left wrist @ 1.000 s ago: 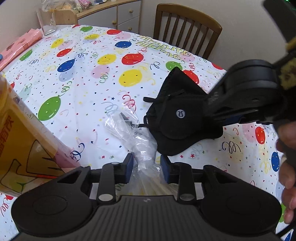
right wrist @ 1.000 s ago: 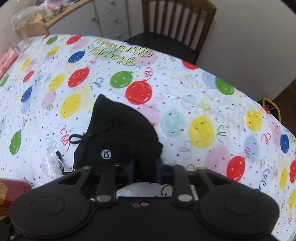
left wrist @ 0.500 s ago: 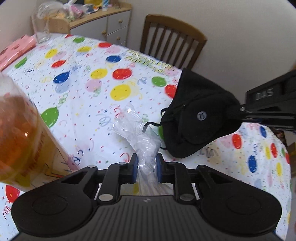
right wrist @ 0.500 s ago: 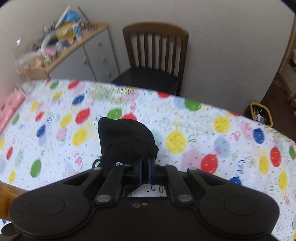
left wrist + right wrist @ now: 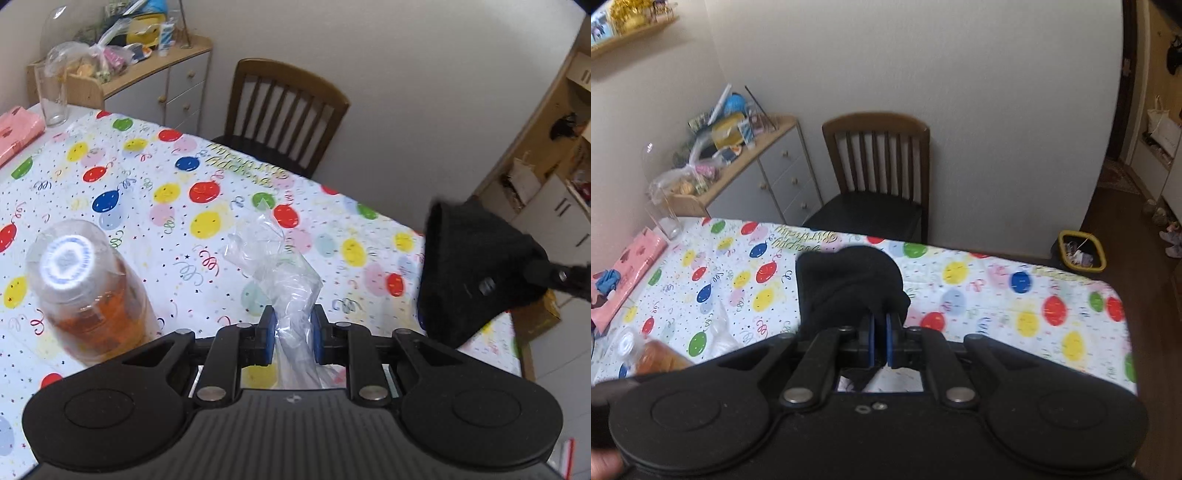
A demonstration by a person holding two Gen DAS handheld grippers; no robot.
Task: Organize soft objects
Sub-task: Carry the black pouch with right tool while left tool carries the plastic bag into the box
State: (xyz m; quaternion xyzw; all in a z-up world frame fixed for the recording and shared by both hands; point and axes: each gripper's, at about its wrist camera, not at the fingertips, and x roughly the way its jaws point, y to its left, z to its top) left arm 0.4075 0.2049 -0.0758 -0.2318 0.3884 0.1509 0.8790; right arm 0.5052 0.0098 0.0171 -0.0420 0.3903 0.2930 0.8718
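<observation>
Left gripper (image 5: 291, 332) clamped nearly shut on a crumpled clear plastic bag (image 5: 286, 273), raised above the near edge of the balloon-print surface (image 5: 147, 192). Right gripper (image 5: 880, 341) pinched fully shut on the edge of a black fabric pouch (image 5: 849, 288), hanging clear of the surface near its far edge. Risks: slick film sliding out through the jaws, since only a thin bunch is pinched; pouch slipping from so small a bite; bag swinging into the amber plastic bottle (image 5: 88, 295) standing just beside and tipping it.
</observation>
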